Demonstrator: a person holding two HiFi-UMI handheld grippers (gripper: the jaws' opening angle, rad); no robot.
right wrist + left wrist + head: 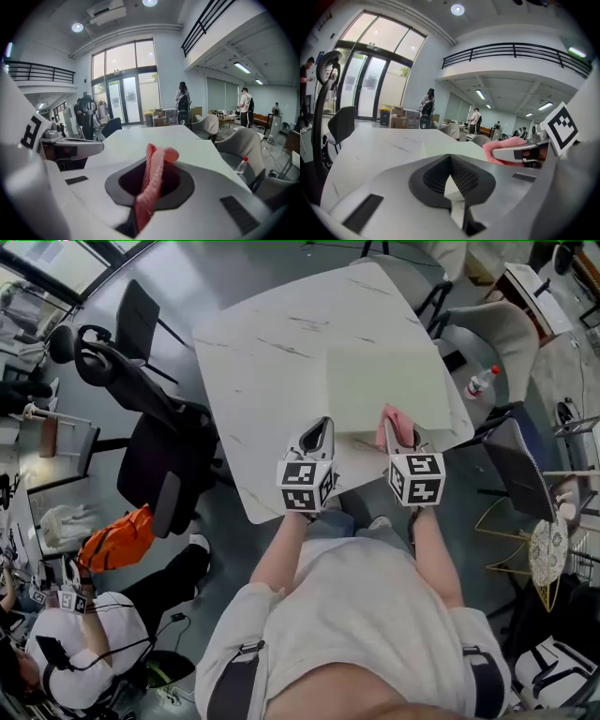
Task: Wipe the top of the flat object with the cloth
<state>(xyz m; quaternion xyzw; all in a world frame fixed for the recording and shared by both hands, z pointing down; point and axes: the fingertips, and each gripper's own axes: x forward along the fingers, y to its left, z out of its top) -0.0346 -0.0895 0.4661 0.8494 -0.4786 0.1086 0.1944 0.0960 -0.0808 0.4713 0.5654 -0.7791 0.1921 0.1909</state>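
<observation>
A pale greenish flat object (389,390) lies on the white marble table (281,362), near its front edge. My left gripper (322,425) is shut, with its tips at the flat object's near left corner; I cannot tell whether they touch it. In the left gripper view its jaws (450,158) meet at the tips, with a pale surface showing behind them. My right gripper (398,430) is shut on a pink cloth (385,423) at the flat object's near edge. The cloth (152,180) stands up between the jaws and folds over at the tips.
Black office chairs (155,442) stand left of the table, with an orange bag (117,538) and a seated person (84,638) further down. On the right are a grey armchair (506,329), a plastic bottle (480,382) and a gold wire frame (520,545).
</observation>
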